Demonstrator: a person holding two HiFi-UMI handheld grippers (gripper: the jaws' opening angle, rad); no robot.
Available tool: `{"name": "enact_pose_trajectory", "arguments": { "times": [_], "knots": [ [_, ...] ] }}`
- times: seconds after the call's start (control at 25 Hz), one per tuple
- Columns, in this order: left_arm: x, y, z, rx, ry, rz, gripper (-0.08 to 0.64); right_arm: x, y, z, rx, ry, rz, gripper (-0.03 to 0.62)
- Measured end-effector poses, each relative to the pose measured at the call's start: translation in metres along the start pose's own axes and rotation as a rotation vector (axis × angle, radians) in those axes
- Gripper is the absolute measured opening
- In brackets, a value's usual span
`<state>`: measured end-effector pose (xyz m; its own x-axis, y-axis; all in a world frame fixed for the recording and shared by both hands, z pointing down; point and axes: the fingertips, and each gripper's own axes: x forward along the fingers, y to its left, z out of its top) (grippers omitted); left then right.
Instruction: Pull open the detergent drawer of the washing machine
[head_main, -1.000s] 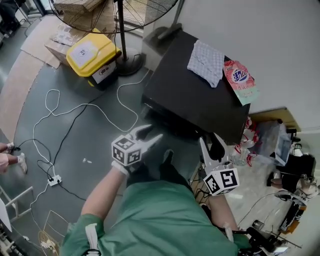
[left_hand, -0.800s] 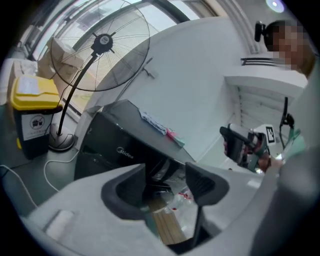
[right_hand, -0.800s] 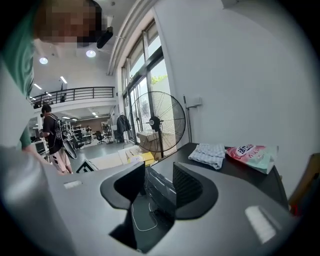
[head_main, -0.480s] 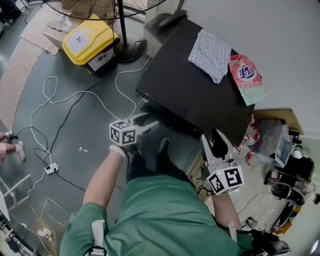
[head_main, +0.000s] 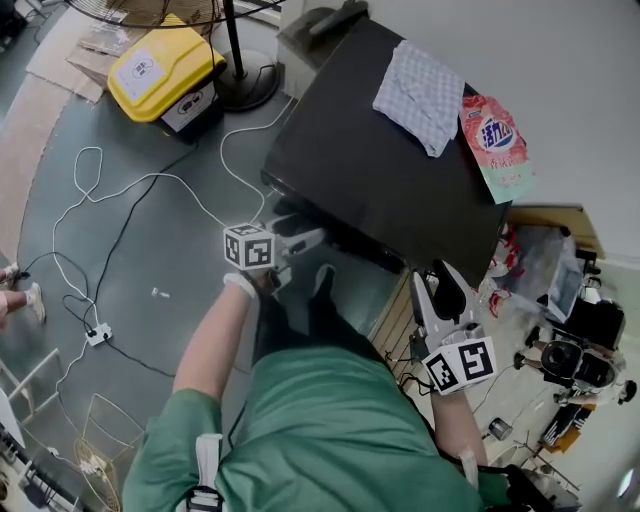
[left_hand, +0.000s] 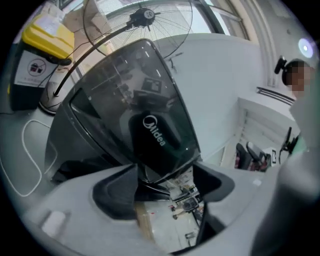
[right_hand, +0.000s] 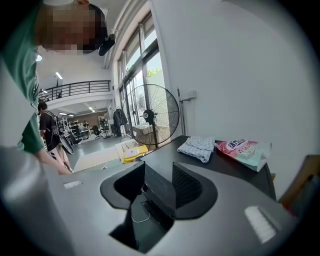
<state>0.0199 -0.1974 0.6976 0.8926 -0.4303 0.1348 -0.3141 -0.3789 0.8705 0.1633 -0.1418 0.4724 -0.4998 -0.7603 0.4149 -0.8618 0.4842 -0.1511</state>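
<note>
The black washing machine (head_main: 380, 180) stands against the white wall. Its front face is hidden under its top in the head view. My left gripper (head_main: 296, 244) is low at the machine's front left corner, pointing nearly level at it. In the left gripper view a glossy black front piece with a white Midea logo (left_hand: 155, 137) fills the middle. Its lower end sits between the jaws of the left gripper (left_hand: 167, 187), which are opening and do not press on it. My right gripper (head_main: 440, 298) hangs off the front right corner. The right gripper (right_hand: 159, 192) is open and holds nothing.
A checked cloth (head_main: 425, 85) and a pink detergent bag (head_main: 497, 140) lie on the machine's top. A yellow bin (head_main: 160, 70) and a fan's base (head_main: 245, 85) stand at the far left. White cables (head_main: 120, 200) and a power strip (head_main: 97, 335) trail over the floor.
My left gripper has dropped and closed in on the machine's front corner, rolling as it went, and its jaws have spread wider. The right gripper has shifted a little.
</note>
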Motion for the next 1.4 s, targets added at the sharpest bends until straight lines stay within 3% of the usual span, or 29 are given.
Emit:
{"name": "enact_pose_trajectory", "arguments": {
  "times": [0.72,1.12,1.4],
  "knots": [
    [0.022,0.003,0.015,-0.087,-0.033,-0.181,0.382,-0.007,0.004,-0.022,0.054,0.034,-0.036,0.164],
    [0.024,0.000,0.019,-0.140,-0.094,-0.210,0.376,-0.012,0.026,-0.035,0.067,0.050,0.003,0.164],
    [0.019,0.005,0.016,-0.152,-0.176,-0.189,0.367,-0.023,0.049,-0.046,0.053,0.077,0.037,0.164]
  ]
}}
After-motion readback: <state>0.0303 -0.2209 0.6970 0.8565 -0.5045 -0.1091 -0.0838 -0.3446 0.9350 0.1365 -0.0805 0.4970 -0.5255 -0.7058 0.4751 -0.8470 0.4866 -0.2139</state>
